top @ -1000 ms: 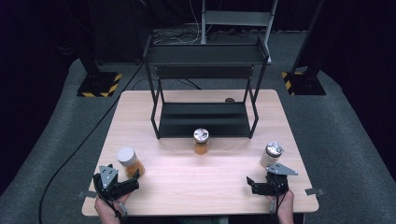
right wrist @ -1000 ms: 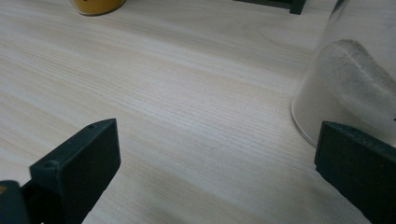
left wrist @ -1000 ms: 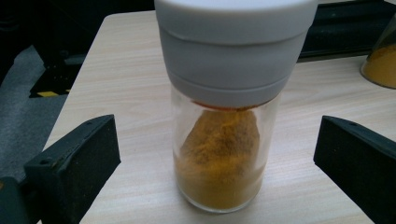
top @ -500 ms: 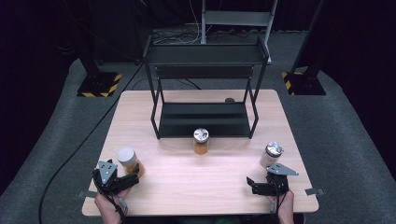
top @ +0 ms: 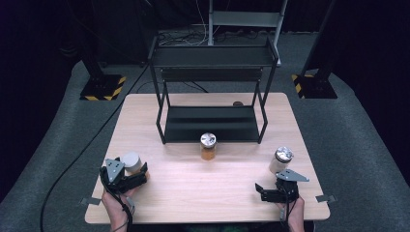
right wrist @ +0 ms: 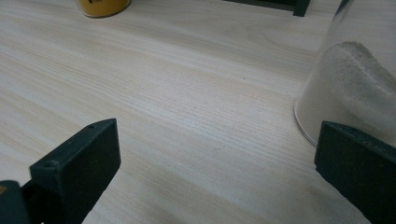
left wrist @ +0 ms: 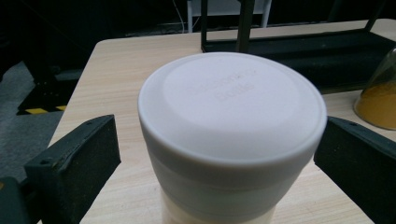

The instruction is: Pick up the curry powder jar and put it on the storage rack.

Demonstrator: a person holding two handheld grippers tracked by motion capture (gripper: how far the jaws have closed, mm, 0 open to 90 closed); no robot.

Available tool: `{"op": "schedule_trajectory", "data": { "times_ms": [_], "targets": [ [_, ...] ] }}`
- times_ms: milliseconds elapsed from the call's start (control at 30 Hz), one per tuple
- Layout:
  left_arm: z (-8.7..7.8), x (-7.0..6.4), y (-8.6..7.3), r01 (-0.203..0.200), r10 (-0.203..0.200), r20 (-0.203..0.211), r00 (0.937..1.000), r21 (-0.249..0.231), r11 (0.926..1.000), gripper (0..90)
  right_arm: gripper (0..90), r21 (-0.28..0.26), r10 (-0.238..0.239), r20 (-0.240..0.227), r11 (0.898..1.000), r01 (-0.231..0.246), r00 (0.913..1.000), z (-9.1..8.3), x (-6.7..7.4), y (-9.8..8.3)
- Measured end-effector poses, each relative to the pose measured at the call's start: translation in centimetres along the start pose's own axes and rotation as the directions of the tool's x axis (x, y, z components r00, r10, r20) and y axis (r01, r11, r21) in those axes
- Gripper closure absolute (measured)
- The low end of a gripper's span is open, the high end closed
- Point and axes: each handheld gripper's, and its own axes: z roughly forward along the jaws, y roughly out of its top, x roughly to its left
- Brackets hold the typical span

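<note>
A jar with a white lid [left wrist: 232, 135] stands upright between the jaws of my left gripper [left wrist: 219, 158]. The jaws are wide apart, one on each side, with a gap to the lid. From above, this jar [top: 131, 162] stands near the table's front left with the left gripper [top: 135, 175] around it. My right gripper [top: 263, 192] is open over bare wood near the front right. A silver-lidded glass jar [top: 282, 158] of white powder [right wrist: 355, 93] stands just beyond its right jaw. A third jar, with orange contents [top: 208, 146], stands mid-table.
A black two-level metal rack [top: 212, 87] stands at the back of the wooden table [top: 193, 193], its lower shelf [top: 210, 123] bare. A small dark round thing [top: 237, 103] lies behind it. The orange jar [left wrist: 378, 98] also sits right of the left gripper.
My left gripper has edged forward so its jaws now flank the white-lidded jar. The right gripper has barely moved.
</note>
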Motion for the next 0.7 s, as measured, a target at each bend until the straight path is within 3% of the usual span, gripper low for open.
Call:
{"op": "schedule_trajectory", "data": {
  "times_ms": [100, 133, 200, 333, 700],
  "targets": [
    [0.0, 0.1, 0.0, 0.01, -0.01, 0.011, 0.9999, -0.004, 0.9999, 0.8, 0.0, 0.0, -0.001, 0.001, 1.0, 0.001, 1.0, 0.0, 0.0, 0.0],
    [0.0, 0.2, 0.0, 0.012, -0.012, 0.026, 0.9996, -0.007, 0.9999, 5.0, 0.0, -0.001, -0.002, 0.0, 1.0, 0.002, 1.0, 0.0, 0.0, 0.0],
    [-0.1, 0.2, -0.1, 0.011, -0.011, 0.017, 0.9998, -0.007, 0.9999, 20.0, 0.0, 0.001, -0.003, -0.001, 1.0, 0.003, 1.0, 0.0, 0.0, 0.0],
    [-0.1, 0.3, -0.7, 0.011, -0.01, 0.038, 0.9992, -0.04, 0.9992, 30.9, 0.3, 0.002, -0.004, -0.003, 1.0, 0.004, 1.0, 0.0, 0.0, 0.0],
    [-0.2, 0.3, -1.3, 0.01, -0.007, 0.032, 0.9995, -0.099, 0.9951, 33.8, 0.4, 0.003, -0.003, -0.003, 1.0, 0.003, 1.0, 0.0, 0.0, 0.0]
  ]
}}
